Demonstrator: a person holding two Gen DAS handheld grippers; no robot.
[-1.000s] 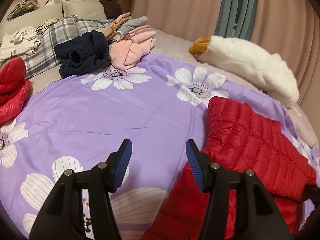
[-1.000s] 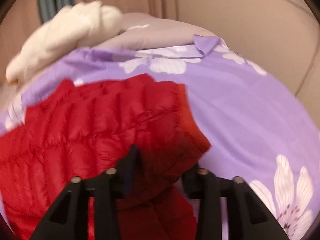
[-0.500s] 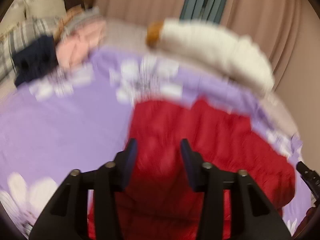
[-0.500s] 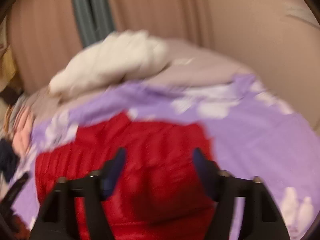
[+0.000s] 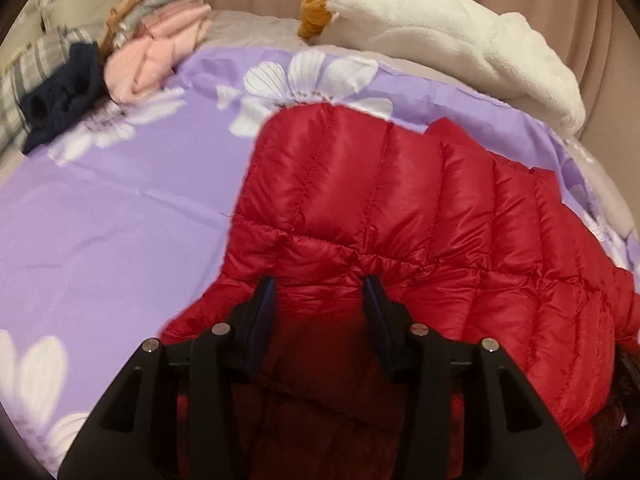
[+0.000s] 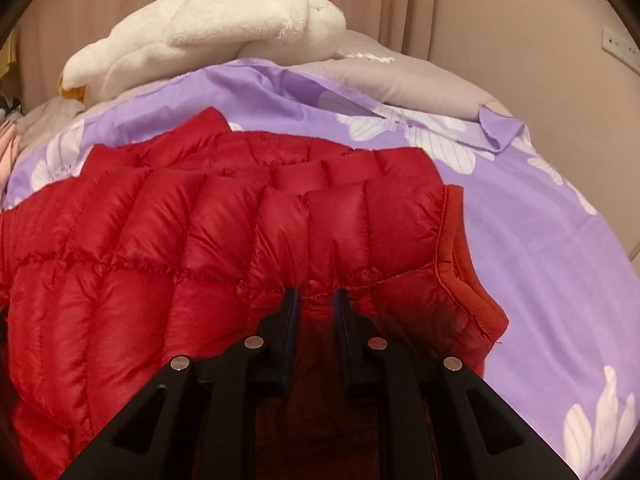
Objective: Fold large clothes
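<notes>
Both jaws pinched on red puffer jacket (image 5: 400,200), its near edge hidden beneath them

Both fisheye views look forward and steeply down along hand-held gripper fingers, close above the red quilted jacket (image 5: 400,208) on a bed. The left wrist view faces past the jacket's left edge toward a white plush toy (image 5: 460,44). The right wrist view, over the jacket's right edge (image 6: 248,240), shares that toy (image 6: 208,28) behind it.
</notes>
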